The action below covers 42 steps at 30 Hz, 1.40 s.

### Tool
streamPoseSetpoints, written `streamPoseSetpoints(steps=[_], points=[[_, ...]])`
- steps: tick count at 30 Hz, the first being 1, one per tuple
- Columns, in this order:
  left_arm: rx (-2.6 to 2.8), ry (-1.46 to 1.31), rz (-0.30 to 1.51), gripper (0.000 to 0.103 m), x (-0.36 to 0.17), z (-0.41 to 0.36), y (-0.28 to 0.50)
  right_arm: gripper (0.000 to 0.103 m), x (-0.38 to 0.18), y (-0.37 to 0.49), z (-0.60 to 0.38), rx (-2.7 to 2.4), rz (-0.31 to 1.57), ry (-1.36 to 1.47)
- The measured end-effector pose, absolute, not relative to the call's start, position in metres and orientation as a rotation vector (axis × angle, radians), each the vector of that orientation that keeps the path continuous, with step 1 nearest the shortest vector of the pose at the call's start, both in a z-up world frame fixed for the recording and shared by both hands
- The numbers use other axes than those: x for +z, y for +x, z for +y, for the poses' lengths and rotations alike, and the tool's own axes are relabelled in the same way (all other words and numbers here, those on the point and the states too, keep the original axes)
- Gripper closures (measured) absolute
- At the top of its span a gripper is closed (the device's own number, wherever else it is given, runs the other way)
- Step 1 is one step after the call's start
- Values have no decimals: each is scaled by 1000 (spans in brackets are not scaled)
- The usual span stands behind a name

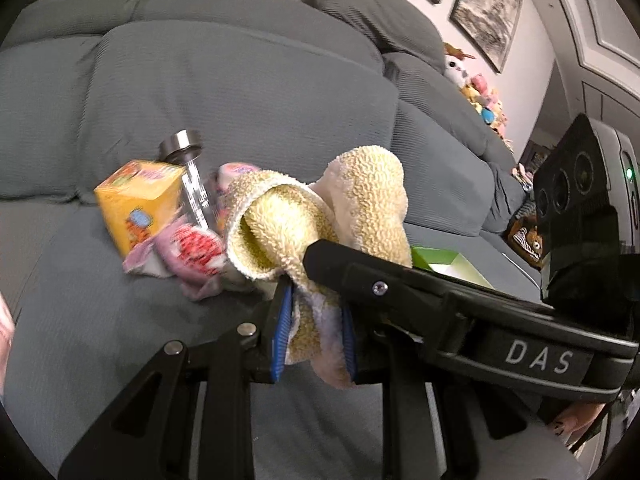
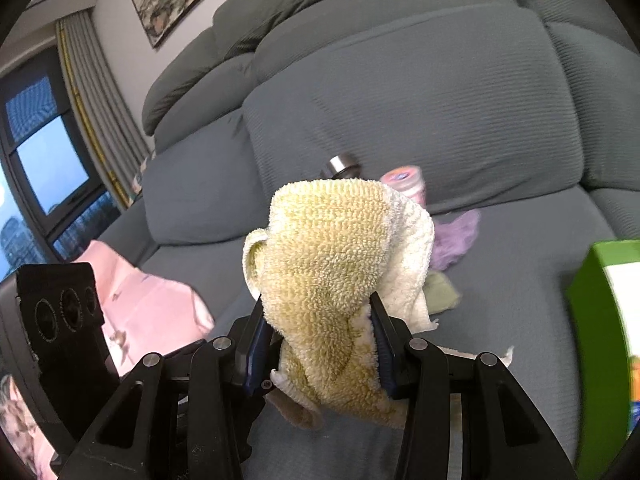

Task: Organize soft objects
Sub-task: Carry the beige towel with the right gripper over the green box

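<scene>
A yellow terry towel (image 1: 360,200) hangs bunched above the grey sofa seat (image 1: 100,320). My left gripper (image 1: 314,336) is shut on its lower fold, with the blue pads (image 1: 280,328) pressing the cloth. In that view the right gripper's black finger (image 1: 340,264) reaches in from the right and lies against the towel. Seen from the right wrist, the same towel (image 2: 332,248) bulges up between the pads of my right gripper (image 2: 320,344), which is shut on it. The left gripper's black body (image 2: 56,312) shows at the left edge.
On the seat behind lie a yellow box (image 1: 136,204), a clear bottle with a metal cap (image 1: 188,160), a pink-lidded jar (image 2: 404,180) and a purple cloth (image 2: 456,236). A green box (image 2: 604,320) stands right, a pink cloth (image 2: 152,300) left. Plush toys (image 1: 480,96) crowd the sofa's far end.
</scene>
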<state>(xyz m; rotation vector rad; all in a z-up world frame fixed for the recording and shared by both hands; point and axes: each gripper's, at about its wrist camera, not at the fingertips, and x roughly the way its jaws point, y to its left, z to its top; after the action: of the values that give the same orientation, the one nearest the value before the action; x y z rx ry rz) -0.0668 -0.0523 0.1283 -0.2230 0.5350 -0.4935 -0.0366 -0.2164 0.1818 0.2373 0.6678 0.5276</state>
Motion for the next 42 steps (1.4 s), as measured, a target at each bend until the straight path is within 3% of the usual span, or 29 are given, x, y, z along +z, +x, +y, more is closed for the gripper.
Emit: streamPoseSetpoints(steps=[19,42], points=[[-768,-84,546,84,156,-185,-37,55,201,-58,-347,206,542,382],[-961,24,781,84,118,-302,-5,55,144,-50,-458,-68,627,668]])
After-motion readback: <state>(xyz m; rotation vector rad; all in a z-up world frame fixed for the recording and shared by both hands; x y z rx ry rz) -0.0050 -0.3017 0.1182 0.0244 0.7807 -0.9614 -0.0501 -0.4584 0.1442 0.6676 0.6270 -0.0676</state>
